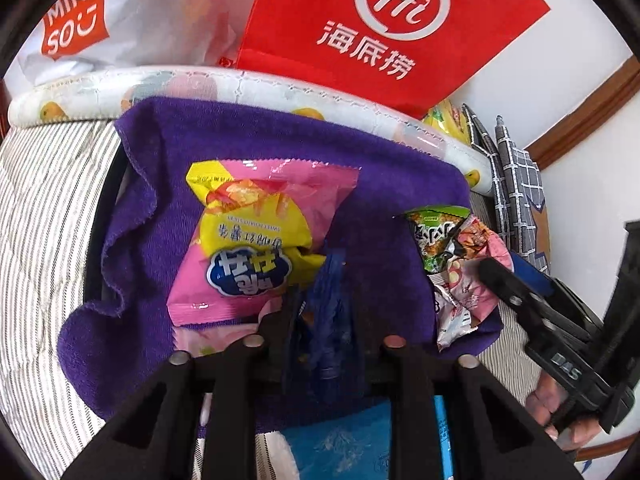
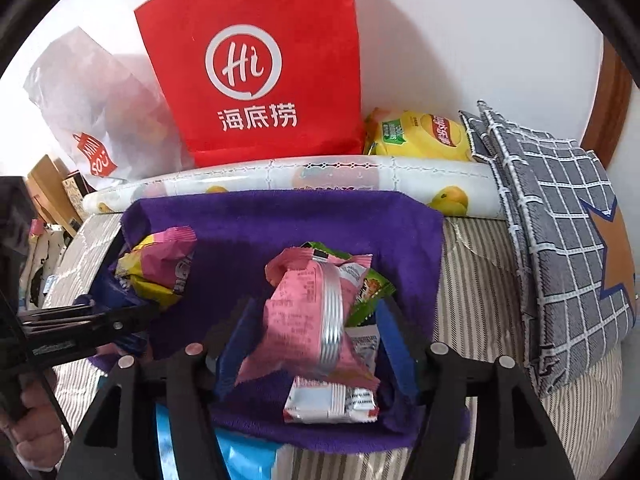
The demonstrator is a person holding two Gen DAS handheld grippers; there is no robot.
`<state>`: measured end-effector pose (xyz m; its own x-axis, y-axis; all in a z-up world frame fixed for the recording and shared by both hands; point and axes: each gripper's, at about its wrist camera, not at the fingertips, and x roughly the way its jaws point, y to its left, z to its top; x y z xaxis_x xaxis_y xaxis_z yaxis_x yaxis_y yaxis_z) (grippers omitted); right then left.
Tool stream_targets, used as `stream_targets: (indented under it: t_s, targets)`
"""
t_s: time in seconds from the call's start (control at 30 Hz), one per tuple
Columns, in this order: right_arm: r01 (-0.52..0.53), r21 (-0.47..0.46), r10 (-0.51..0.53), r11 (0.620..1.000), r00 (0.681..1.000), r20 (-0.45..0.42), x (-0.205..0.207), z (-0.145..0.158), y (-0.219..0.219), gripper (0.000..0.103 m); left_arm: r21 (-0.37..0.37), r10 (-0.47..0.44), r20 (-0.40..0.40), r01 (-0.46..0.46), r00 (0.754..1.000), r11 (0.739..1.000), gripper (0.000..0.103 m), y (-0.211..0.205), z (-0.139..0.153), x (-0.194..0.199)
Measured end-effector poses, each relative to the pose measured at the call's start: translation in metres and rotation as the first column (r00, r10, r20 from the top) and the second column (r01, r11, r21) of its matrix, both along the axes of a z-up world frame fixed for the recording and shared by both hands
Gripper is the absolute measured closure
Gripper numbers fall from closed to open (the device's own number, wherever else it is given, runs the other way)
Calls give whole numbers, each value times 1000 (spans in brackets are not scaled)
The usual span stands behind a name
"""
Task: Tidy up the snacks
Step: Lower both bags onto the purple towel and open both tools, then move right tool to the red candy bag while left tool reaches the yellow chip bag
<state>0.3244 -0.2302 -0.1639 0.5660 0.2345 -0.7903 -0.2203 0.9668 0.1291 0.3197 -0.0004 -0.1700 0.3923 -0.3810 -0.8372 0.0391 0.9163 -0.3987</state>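
**Desk:** What's on the left?

**Me:** On my feed a purple towel (image 2: pixel 280 220) is spread over a striped cover (image 2: pixel 472 312). On the towel's left half lies the pink-and-yellow bag (image 1: pixel 256 240), flat, with its sealed end toward the far edge. My left claw (image 1: pixel 324 292) points steeply down just on the near side of it. The bag's near right corner sits right at the fingertips.

**Desk:** Gripping it?

**Me:** I see no pad pressing on it. The jaws stand only slightly apart, and the bag rests on the towel.

**Desk:** And toward the right edge?

**Me:** A small heap there. A pink packet (image 2: pixel 304 320), blurred, sits between the fingers of my right claw (image 2: pixel 316 308). A green packet (image 2: pixel 370 288) is behind it and a white-and-red packet (image 2: pixel 332 400) lies nearer the towel's near edge. That claw is spread wide, its blue pads on either side of the heap and not squeezing it.

**Desk:** Beyond the towel?

**Me:** Along its far edge lies a rolled mat (image 2: pixel 280 176) with a fruit print. Behind that, from left to right, are a white bag (image 2: pixel 92 100), a red bag (image 2: pixel 256 60) and a yellow chip bag (image 2: pixel 420 132). A checked cushion (image 2: pixel 560 220) lies at the far right.
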Motion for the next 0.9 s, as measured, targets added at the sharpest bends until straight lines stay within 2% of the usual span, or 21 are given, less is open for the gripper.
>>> stream_targets:
  t_s: [0.1,0.2,0.37,0.57,0.9]
  targets:
    - [4,-4,-4,1000,1000,12,-10,7,-3,40,-1,15,-14,-15,1000,1000,67,2,0,-2]
    - [11,-5,-11,1000,1000,15,-21,13,-6,39,8,23,15,-24,1000,1000,58,2,12,-10]
    - [16,-12,-16,1000,1000,18,-44,22,-6,39,46,28,79,-32,997,998,55,5,38,-32]
    - [28,-17,-28,999,1000,0,-78,21,-7,39,58,36,106,-43,994,997,54,14,58,-65]
    - [66,9,-65,998,995,-82,-133,1,-11,39,56,65,82,-70,994,996,53,29,57,-111]
